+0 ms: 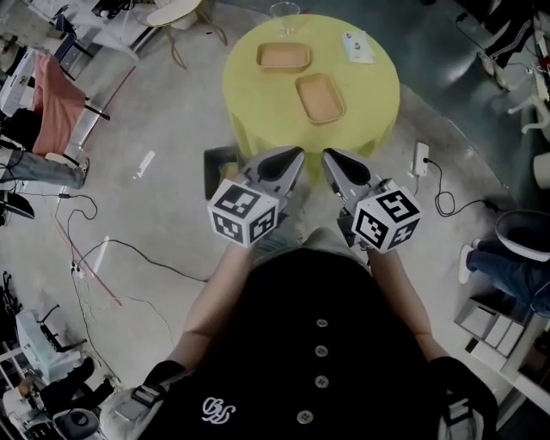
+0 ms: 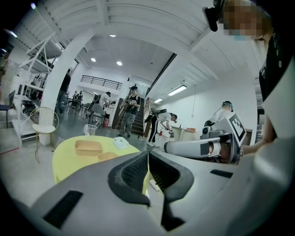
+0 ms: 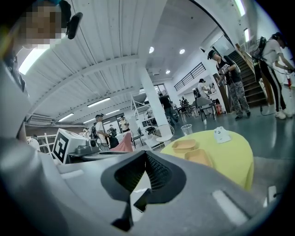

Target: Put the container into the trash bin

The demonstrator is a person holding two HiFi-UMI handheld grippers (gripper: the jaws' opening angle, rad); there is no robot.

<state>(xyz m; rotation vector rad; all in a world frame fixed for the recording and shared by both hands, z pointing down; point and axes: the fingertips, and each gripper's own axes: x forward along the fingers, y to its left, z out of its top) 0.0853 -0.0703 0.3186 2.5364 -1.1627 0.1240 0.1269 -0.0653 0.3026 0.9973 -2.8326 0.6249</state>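
Observation:
Two tan shallow containers (image 1: 284, 57) (image 1: 320, 97) lie on the round yellow table (image 1: 378, 120). The left gripper view shows the containers (image 2: 88, 146) (image 2: 107, 156) ahead on the table; in the right gripper view the containers (image 3: 184, 145) (image 3: 199, 156) lie to the right. My left gripper (image 1: 299, 155) and right gripper (image 1: 327, 157) are held side by side close to my body, short of the table's near edge. Both are shut with nothing between the jaws (image 2: 147, 156) (image 3: 146, 156). A round grey tub (image 1: 524, 234) stands on the floor at the far right; whether it is the trash bin I cannot tell.
A clear cup (image 1: 284, 10) and a small white object (image 1: 357, 46) also stand on the table. A white power strip (image 1: 420, 159) and cables (image 1: 112, 258) lie on the floor. A chair with pink cloth (image 1: 56, 90) stands at the left. People stand in the background.

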